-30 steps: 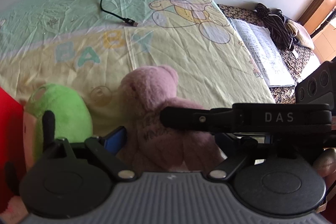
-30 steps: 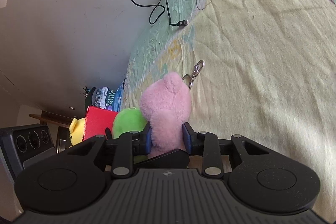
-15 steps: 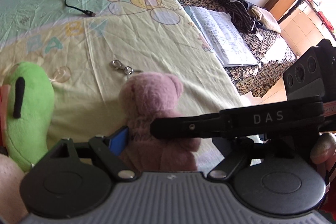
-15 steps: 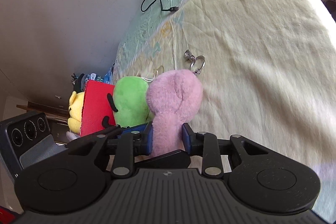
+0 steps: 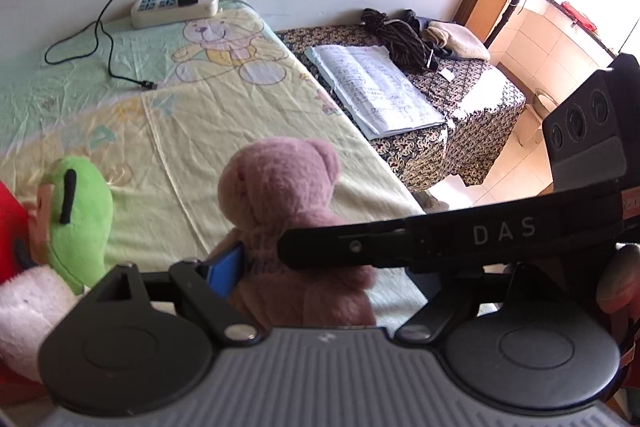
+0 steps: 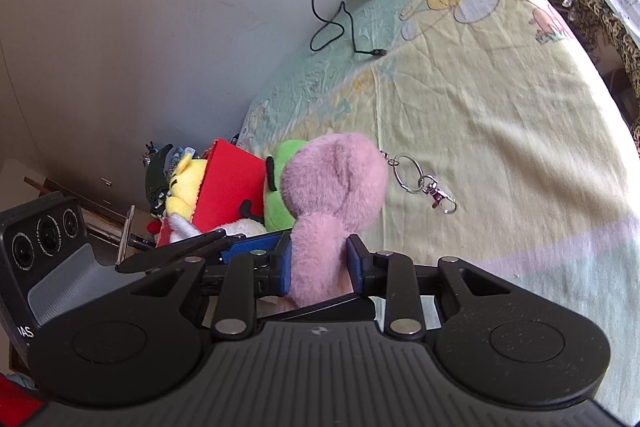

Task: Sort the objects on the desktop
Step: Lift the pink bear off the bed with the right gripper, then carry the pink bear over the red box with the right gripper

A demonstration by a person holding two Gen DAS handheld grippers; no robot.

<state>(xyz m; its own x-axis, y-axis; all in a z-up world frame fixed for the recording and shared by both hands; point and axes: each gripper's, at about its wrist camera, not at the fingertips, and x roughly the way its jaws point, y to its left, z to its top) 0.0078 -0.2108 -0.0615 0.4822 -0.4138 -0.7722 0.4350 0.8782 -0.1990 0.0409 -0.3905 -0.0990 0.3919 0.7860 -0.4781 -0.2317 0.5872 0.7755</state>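
left wrist view: the pink plush bear (image 5: 280,195) stands upright in the middle foreground, over the near edge of the bed (image 5: 192,131).
left gripper (image 5: 320,267): one blue-padded finger (image 5: 226,267) touches the bear's left flank; the other finger is hidden behind the right gripper's black bar, so whether it grips cannot be told.
green plush (image 5: 78,215): at the left edge of the bed, just beside the bear, with a red box (image 5: 10,223) and a white plush (image 5: 28,311) further left.
power strip (image 5: 174,7): at the far edge of the bed against the wall, a black charger plugged in, its cable (image 5: 108,55) trailing onto the sheet.
open notebook (image 5: 376,91): right of the bed on a dark patterned cover, well apart from the toys.
right wrist view: yellow plush (image 6: 186,187), red box (image 6: 228,187) and green plush (image 6: 284,183) are bunched at the left edge of the bed (image 6: 500,115).
right gripper (image 6: 318,263): fingers narrow, both blue pads pressed into the pink plush bear (image 6: 332,203), holding it by the body.
key ring (image 6: 424,183): lies on the sheet just right of the bear's head, joined to it by a short chain.
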